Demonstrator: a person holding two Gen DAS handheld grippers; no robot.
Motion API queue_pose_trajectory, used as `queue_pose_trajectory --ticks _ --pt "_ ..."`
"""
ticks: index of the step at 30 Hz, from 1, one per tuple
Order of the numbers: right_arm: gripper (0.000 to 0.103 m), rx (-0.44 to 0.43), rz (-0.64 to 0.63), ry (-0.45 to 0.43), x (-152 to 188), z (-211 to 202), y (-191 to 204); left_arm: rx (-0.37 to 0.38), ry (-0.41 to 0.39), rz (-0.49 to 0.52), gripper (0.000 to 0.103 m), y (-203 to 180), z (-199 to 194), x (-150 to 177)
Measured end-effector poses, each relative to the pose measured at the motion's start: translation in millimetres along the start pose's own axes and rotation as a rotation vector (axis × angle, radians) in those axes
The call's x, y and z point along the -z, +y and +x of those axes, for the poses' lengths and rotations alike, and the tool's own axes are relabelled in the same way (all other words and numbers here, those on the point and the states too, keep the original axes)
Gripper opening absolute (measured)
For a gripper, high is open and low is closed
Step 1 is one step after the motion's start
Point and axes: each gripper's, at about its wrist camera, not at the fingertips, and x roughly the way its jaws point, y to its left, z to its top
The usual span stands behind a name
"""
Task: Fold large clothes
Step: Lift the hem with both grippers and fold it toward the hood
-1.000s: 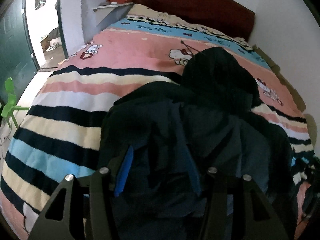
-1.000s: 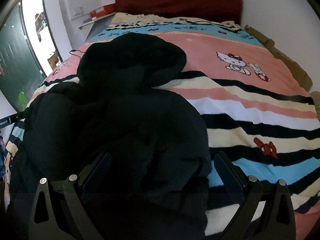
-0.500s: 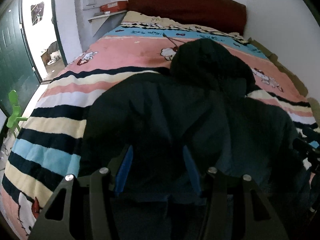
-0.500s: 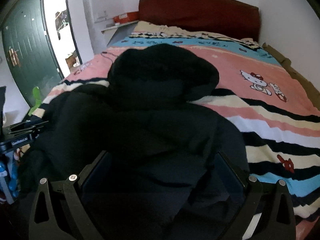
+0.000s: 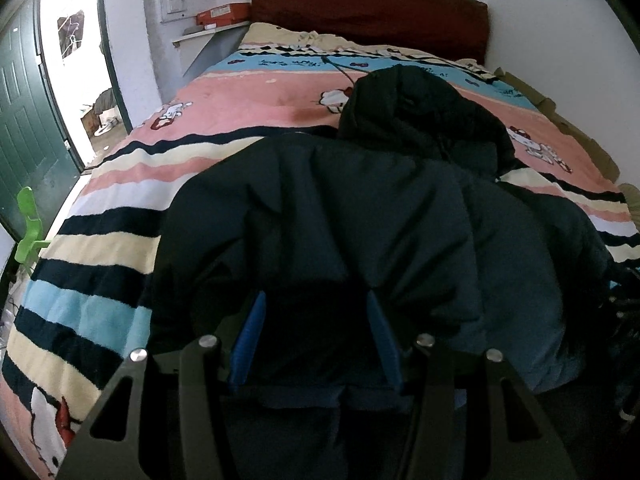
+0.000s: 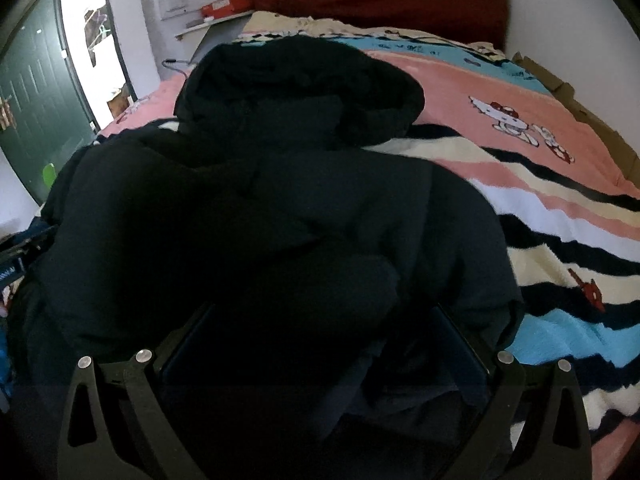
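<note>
A large dark navy hooded jacket (image 5: 360, 216) lies on the striped bed, hood (image 5: 420, 108) toward the headboard; it also fills the right wrist view (image 6: 260, 220), hood (image 6: 296, 88) at the top. My left gripper (image 5: 314, 320) has its blue pads (image 5: 250, 340) partly closed around a bunch of the jacket's near hem. My right gripper (image 6: 320, 340) stands wide, with dark jacket fabric lying between its fingers; the fingertips are hard to make out against the cloth.
The bed carries a pink, blue, cream and black striped cartoon blanket (image 5: 120, 216) with a dark red headboard (image 5: 368, 12). A green door (image 5: 28, 120) and open doorway stand at the left. A shelf with an orange box (image 5: 222, 12) is by the wall.
Both grippers have pulled back toward the foot of the bed and the jacket has spread out flatter, its body now lying smoother below the hood.
</note>
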Motion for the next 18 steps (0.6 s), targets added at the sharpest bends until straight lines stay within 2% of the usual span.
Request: queue_pose_trajectory --ticks 4,9,14,18 --pt "0.101 0.000 0.046 -0.029 0 -8 -14 -0.006 -0.002 -0.003 0.051 2 1 2" --pt "0.102 -0.016 0.074 0.030 7 11 -22 -0.031 0.019 0.058 0.053 -8 15 6" --pt "0.102 -0.053 0.061 0.074 6 23 -22 -0.014 0.056 0.065 0.053 -4 10 0" --pt "0.102 -0.100 0.041 0.129 2 18 -28 0.039 -0.004 0.065 0.053 0 -15 -20"
